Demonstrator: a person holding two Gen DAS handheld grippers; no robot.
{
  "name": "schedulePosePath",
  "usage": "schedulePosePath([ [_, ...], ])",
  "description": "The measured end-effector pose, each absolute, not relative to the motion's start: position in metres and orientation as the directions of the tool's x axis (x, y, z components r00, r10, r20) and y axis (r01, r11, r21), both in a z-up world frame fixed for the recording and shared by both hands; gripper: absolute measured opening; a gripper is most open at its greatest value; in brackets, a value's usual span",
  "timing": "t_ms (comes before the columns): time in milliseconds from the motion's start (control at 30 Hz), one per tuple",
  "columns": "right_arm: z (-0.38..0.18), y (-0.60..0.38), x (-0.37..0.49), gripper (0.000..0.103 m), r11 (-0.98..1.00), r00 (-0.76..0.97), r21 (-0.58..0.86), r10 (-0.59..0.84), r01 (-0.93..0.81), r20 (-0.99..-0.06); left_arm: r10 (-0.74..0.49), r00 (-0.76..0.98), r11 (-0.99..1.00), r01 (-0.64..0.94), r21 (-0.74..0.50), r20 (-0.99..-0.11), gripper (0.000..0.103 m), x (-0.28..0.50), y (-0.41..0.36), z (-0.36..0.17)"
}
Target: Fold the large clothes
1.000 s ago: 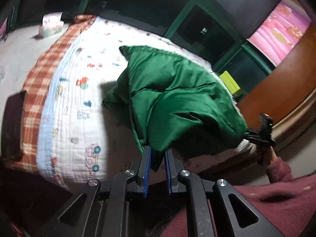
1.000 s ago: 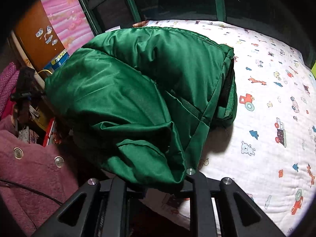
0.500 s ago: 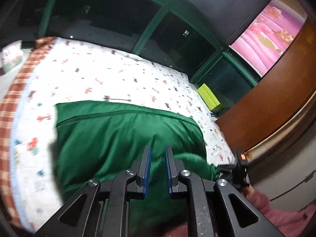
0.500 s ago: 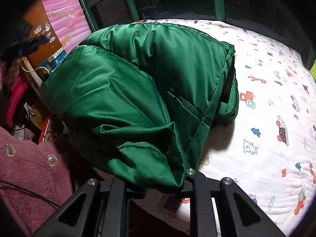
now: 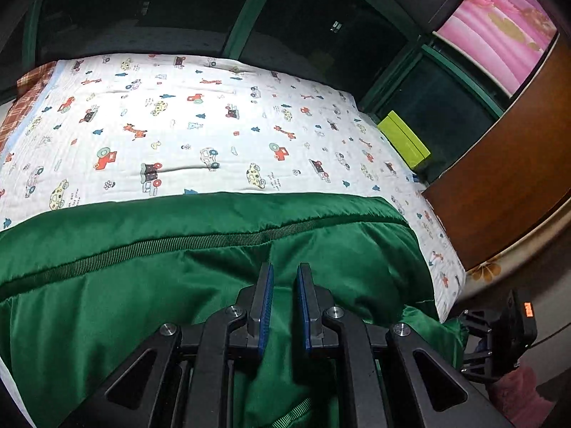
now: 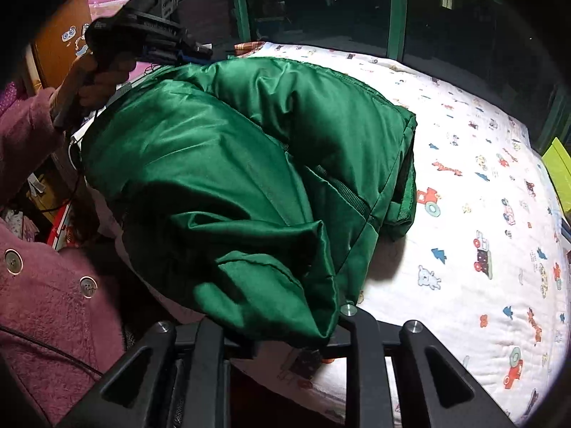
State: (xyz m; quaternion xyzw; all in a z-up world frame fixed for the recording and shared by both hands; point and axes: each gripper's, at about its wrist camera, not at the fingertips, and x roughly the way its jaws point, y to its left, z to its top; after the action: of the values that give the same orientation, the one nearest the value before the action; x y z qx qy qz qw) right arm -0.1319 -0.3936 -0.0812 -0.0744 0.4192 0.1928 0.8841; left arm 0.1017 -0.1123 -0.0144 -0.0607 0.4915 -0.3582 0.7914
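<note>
The green jacket (image 6: 249,185) drapes over the right claw (image 6: 285,324), hiding its fingers, so I cannot tell whether that claw is clenched; the left claw (image 5: 284,306) hovers just above the jacket with its blue pads (image 5: 266,306) parted and nothing between them. The jacket lies bunched at the near edge of the bed (image 5: 200,132), one fold hanging over the side. Beyond it the printed quilt runs bare toward the dark windows (image 5: 160,3).

One green jacket (image 5: 178,285), one printed quilt (image 5: 200,125), one yellow-green box (image 5: 403,139), two claws.
</note>
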Motion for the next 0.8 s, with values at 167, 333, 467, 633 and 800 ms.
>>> schedulePosePath([
  [167,-0.063,-0.387,-0.141,0.031,0.927,0.601,-0.016,0.230,-0.375,-0.766,-0.637,0.229,0.718,0.524,-0.458,-0.736,0.015,0.085,-0.107,-0.028],
  [333,-0.056,-0.370,-0.160,0.062,0.907,0.659,-0.237,0.056,-0.348,-0.750,-0.652,0.211,0.703,0.529,-0.475,-0.729,0.015,0.072,-0.104,-0.039],
  [467,-0.061,-0.374,-0.168,0.062,0.913,0.611,-0.219,0.041,-0.344,-0.791,-0.651,0.219,0.701,0.540,-0.466,-0.726,0.015,0.060,-0.103,-0.043],
  [633,-0.042,-0.393,-0.175,0.062,0.953,0.621,-0.147,0.053,-0.266,-0.782,-0.658,0.226,0.699,0.537,-0.472,-0.718,0.015,0.050,-0.099,-0.048],
  [800,-0.020,-0.391,-0.157,0.063,0.970,0.657,-0.088,0.086,-0.228,-0.749,-0.663,0.221,0.695,0.539,-0.477,-0.716,0.015,0.044,-0.097,-0.049],
])
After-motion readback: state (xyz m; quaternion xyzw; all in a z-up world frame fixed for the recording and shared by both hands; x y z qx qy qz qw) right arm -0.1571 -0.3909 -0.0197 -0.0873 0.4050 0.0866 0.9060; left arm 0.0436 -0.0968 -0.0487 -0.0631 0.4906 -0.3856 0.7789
